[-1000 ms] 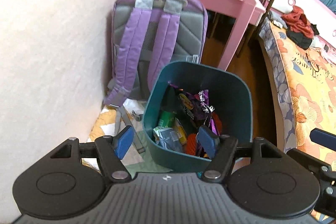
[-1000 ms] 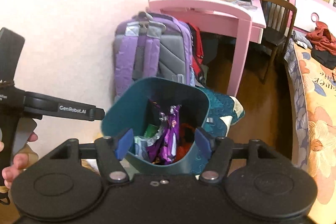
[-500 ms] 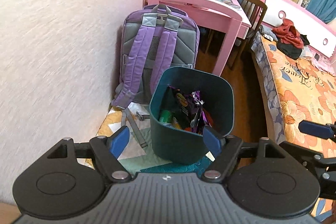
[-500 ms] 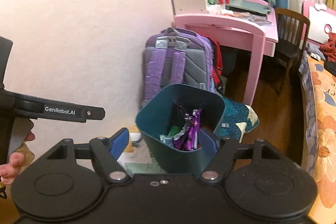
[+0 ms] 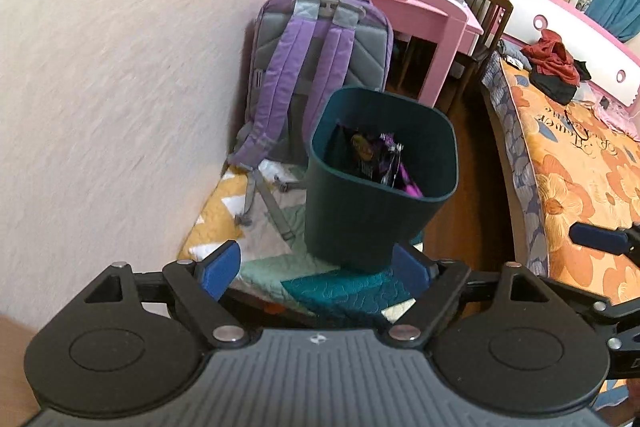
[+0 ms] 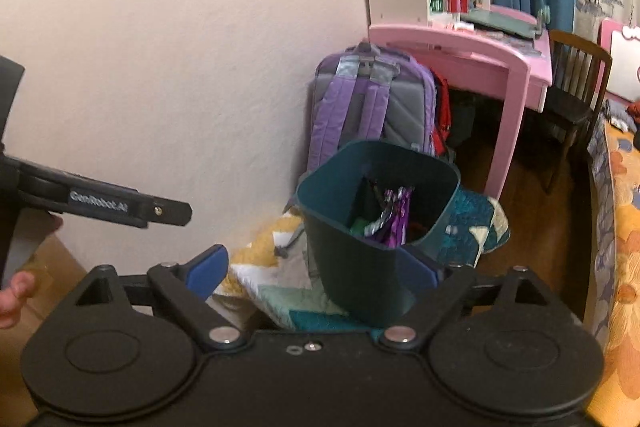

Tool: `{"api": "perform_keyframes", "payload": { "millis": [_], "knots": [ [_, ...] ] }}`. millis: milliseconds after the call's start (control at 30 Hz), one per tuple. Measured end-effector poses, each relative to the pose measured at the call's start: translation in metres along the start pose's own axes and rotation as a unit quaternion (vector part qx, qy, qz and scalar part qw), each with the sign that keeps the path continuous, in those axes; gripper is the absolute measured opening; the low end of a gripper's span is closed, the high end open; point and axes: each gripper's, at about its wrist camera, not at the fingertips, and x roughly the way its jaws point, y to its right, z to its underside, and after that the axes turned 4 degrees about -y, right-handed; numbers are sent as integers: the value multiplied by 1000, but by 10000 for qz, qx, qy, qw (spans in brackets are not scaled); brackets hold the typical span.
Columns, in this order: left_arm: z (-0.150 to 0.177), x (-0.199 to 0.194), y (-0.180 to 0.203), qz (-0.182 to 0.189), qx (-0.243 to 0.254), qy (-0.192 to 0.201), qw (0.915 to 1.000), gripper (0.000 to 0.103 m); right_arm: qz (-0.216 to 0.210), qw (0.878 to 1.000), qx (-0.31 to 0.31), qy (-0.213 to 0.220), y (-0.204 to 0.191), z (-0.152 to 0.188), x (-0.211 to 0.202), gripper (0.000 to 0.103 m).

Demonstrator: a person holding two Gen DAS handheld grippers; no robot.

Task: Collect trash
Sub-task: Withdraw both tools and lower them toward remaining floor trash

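Teal bin [image 5: 372,211] of wrappers [image 5: 384,159] on the quilt [image 5: 256,239], against the purple backpack [image 5: 308,75]

Left gripper [image 5: 316,267] and right gripper [image 6: 316,273] both opening, fingers [image 5: 220,263] released, gripping nothing; bin ahead, apart from the pads.

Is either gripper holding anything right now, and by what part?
Nothing is held. Left gripper and right gripper have jaws opening, empty; the trash bin stands free beyond them.

Wood floor [image 5: 468,163]: patchwork quilt [image 5: 256,227] spread; teal bin [image 5: 360,223], purple backpack [image 5: 308,67] on quilt.
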Motion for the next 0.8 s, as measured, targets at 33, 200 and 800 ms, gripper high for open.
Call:
{"api": "perform_keyframes", "payload": {
  "millis": [33, 200, 800],
  "knots": [
    [6, 3, -4, 23, -21, -21, 10000, 83, -13, 10000, 16, -52, -1, 6, 4, 94],
    [33, 32, -20, 15, -189, -325, 9993, 84, -68, 9993, 37, -370, -7, 38, 28, 99],
    [171, 282, -70, 166, -801, -1766, 9809, 88, -176, 9867, -82, -1611, -6, 217, 230, 102]
  ]
}}
